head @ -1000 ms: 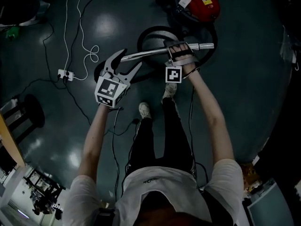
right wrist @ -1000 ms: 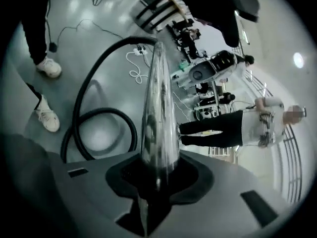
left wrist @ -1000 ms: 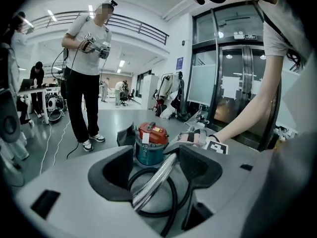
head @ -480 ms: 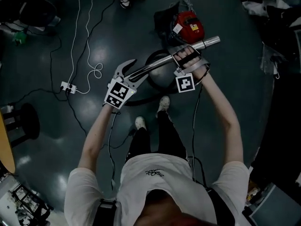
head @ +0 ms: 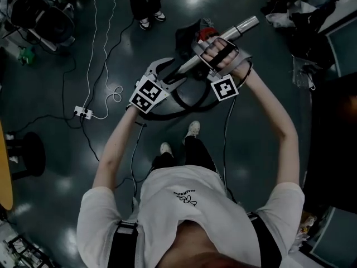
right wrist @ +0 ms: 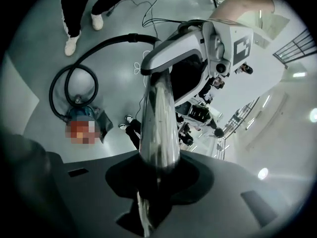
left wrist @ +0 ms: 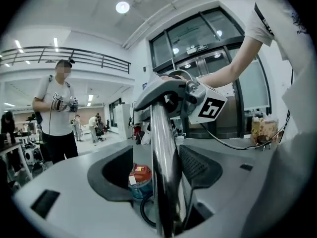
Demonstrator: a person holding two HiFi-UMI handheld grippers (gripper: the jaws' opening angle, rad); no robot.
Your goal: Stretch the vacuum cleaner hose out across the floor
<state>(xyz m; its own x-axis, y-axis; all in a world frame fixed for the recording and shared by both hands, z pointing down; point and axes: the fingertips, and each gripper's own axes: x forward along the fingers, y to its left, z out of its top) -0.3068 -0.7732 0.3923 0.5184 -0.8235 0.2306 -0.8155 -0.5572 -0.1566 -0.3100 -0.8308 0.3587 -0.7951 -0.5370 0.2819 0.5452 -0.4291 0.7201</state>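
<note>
Chrome wand tube held aloft: right gripper clenched on it; left gripper jaws apart around it (black hose loops over the floor).

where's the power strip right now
Head view, left side: the power strip lies on the floor, left of the left gripper, beside a looped white cable.
</note>
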